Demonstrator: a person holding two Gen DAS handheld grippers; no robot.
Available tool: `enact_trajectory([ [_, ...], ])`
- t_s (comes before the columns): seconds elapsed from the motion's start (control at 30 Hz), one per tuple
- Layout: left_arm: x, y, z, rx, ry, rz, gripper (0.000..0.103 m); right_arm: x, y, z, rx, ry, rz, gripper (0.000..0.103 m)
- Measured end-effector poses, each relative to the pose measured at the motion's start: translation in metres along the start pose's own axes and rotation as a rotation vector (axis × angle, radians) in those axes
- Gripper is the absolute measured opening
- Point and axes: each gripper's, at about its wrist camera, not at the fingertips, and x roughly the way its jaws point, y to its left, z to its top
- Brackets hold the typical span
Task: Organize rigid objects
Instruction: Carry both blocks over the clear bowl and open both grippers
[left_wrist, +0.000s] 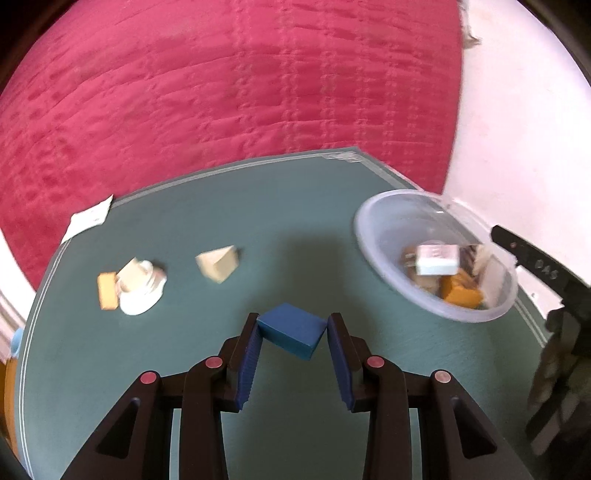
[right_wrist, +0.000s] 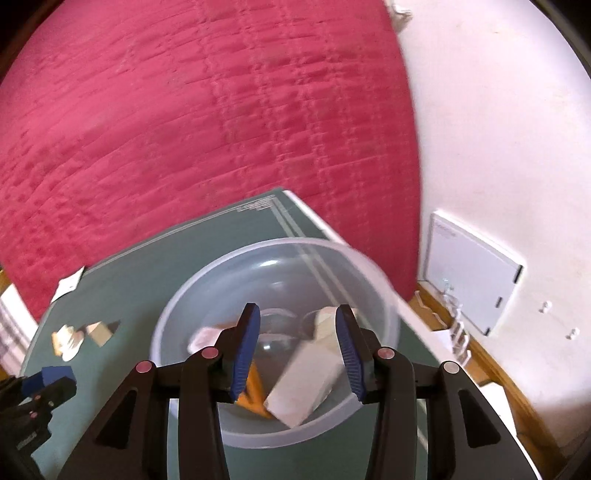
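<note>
My left gripper (left_wrist: 291, 325) is shut on a blue block (left_wrist: 291, 330), held above the green table (left_wrist: 295, 206). Left of it lie a cream wedge block (left_wrist: 218, 263), a white cup-like piece (left_wrist: 140, 286) and an orange block (left_wrist: 107, 290). A clear plastic bowl (left_wrist: 373, 236) at the right holds several blocks. My right gripper (right_wrist: 297, 325) is open over the bowl (right_wrist: 184, 306), above a pale block (right_wrist: 306, 384) and an orange block (right_wrist: 255, 395) inside it. The left gripper with the blue block (right_wrist: 55, 374) shows at the lower left.
A white paper scrap (left_wrist: 90, 218) lies at the table's far left edge. A red quilted bedspread (left_wrist: 221, 81) lies beyond the table. A white wall (right_wrist: 498, 147) with a white panel (right_wrist: 472, 280) is at the right.
</note>
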Motion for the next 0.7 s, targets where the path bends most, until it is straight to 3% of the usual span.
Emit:
enact_trajectory([
  [0.47, 0.031, -0.103, 0.038, 0.159, -0.009, -0.13, 0.038, -0.005, -0.051, 0.013, 0.205, -0.091, -0.159, 0.044],
  [0.7, 0.045, -0.119, 0.04, 0.187, 0.014, -0.153, 0.039, -0.01, -0.062, 0.015, 0.254, -0.115, -0.184, 0.044],
])
